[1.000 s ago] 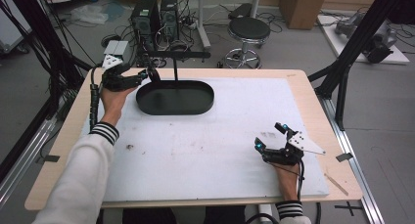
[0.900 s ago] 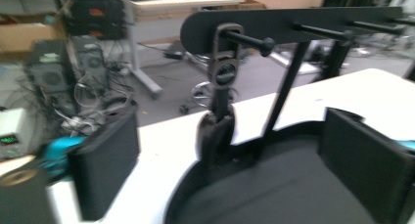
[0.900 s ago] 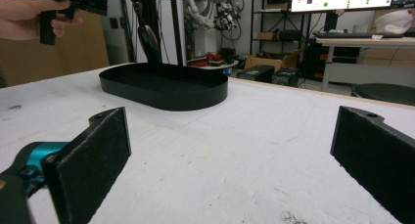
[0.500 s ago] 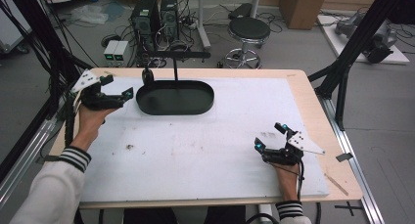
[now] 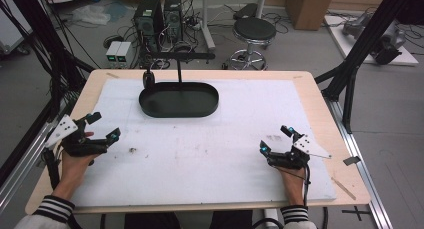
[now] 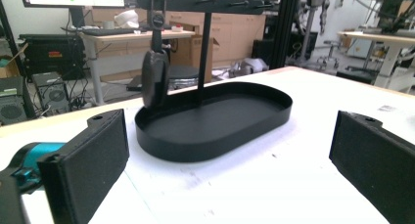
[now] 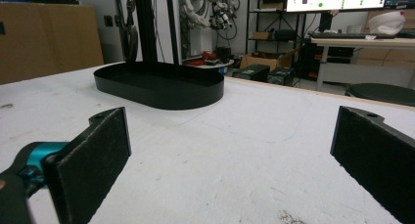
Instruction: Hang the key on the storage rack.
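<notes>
A matte black oval tray (image 5: 178,100) with a low upright wall sits at upper centre of the high view, a thin post and crossbar rising from it; a dark, smooth, rounded object (image 6: 155,78) hangs from that bar over the tray's left end (what it is, I cannot tell). The left gripper (image 5: 103,127), lower left, and right gripper (image 5: 274,138), lower right, both gape wide with nothing between their jaws. Bare, scuffed white matting (image 5: 200,159) lies open between them.

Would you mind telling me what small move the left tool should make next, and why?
Probably just rest on the table mat: the left tool is open and empty, well back from the black tray stand, where the dark item already hangs.
</notes>
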{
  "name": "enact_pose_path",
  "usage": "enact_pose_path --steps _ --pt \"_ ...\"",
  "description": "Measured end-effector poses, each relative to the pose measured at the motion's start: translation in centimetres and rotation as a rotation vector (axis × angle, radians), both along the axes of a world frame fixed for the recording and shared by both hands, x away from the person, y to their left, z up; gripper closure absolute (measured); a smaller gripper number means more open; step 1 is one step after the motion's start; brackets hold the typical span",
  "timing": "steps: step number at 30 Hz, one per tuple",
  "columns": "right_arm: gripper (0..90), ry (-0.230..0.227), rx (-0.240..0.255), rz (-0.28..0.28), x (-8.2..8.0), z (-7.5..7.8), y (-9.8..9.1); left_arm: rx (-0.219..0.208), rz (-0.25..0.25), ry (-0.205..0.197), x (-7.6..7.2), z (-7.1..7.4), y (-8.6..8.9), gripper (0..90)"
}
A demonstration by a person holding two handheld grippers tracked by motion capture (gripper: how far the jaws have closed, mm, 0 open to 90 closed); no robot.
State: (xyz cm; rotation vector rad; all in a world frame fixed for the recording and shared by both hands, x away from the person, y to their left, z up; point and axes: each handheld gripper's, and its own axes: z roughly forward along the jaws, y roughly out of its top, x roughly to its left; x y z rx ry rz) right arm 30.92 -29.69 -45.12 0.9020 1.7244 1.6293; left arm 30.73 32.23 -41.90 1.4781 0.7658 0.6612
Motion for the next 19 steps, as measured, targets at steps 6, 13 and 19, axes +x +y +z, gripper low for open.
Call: enact_pose_path --steps 6,13,19 --pt "0.3 -0.009 -0.006 0.002 0.0 0.0 0.0 0.002 -0.004 -0.029 -2.0 -1.9 0.3 1.7" --pt "0.3 -0.009 -0.003 0.002 0.0 0.0 0.0 0.005 -0.013 -0.04 -2.7 -3.3 0.2 1.7" --pt "0.3 -0.01 -0.008 0.003 0.0 0.0 0.0 0.004 0.0 -0.035 -2.7 -3.3 0.2 1.7"
